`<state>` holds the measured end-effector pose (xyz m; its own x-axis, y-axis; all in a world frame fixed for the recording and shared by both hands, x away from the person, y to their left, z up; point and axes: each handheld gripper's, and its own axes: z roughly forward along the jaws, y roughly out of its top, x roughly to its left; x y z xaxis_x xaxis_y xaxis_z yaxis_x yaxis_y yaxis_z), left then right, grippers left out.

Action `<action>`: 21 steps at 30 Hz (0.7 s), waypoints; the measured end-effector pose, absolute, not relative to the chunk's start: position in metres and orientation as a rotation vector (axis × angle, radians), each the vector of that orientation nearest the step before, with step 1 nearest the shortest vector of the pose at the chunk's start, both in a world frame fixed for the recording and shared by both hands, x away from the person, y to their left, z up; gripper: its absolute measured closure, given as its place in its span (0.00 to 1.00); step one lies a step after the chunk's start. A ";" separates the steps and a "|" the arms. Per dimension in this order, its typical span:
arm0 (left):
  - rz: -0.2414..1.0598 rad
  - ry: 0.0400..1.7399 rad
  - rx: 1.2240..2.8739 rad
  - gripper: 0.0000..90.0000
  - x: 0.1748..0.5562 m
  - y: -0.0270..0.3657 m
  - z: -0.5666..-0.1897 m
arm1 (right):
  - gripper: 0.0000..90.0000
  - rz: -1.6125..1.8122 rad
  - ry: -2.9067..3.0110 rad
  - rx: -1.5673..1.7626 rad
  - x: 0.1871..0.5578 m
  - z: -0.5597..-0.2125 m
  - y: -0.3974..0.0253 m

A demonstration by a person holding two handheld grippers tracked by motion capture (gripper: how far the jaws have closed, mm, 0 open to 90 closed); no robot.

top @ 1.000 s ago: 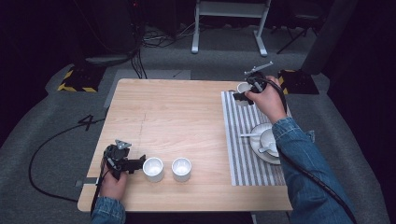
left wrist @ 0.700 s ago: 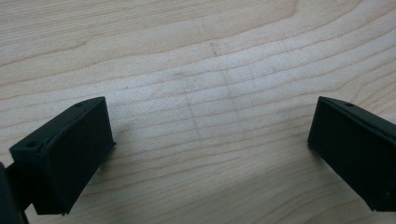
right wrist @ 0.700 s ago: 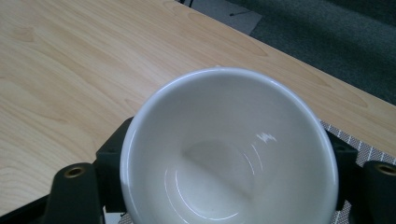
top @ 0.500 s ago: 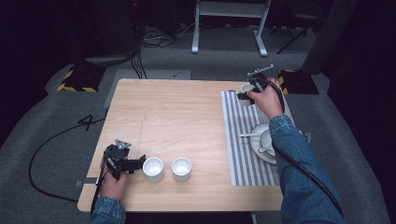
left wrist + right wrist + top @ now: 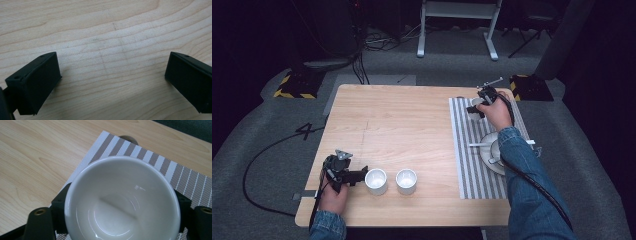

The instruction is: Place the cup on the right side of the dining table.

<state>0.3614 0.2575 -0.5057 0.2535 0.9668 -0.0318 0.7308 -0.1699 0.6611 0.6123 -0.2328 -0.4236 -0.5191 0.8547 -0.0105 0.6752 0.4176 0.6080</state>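
Observation:
My right gripper point(image 5: 474, 104) is shut on a small white cup point(image 5: 476, 101) over the far left corner of the striped placemat point(image 5: 469, 170). In the right gripper view the empty cup point(image 5: 120, 195) sits between both black jaws of the right gripper point(image 5: 120, 205), which press on its sides, with the placemat point(image 5: 190, 182) beneath. My left gripper point(image 5: 357, 175) lies at the table's near left and points at a white cup point(image 5: 376, 181), just short of it. A second white cup point(image 5: 406, 181) stands to its right. The left gripper point(image 5: 110, 82) is open over bare wood.
A white plate point(image 5: 486, 159) with a cup point(image 5: 498, 149) and a utensil point(image 5: 477, 145) on it rests on the placemat near my right forearm. The wooden table point(image 5: 402, 125) is bare in its middle and far left. Dark floor and cables surround it.
The right hand has shifted slightly toward me with the cup. The left gripper and the two near cups have stayed put.

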 end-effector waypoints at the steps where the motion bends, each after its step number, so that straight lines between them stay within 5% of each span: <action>1: 0.545 1.537 1.967 0.00 0.361 0.257 -0.506 | 0.30 0.792 2.358 1.321 0.612 -0.424 -0.233; 21: 0.545 1.537 1.967 0.00 0.361 0.257 -0.506 | 0.30 0.744 2.416 1.329 0.611 -0.450 -0.228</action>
<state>0.3614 0.2574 -0.5057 0.2532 0.9669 -0.0318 0.7307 -0.1696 0.6613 0.6110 -0.2285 -0.4496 -0.5354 0.8446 -0.0008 0.6980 0.4430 0.5626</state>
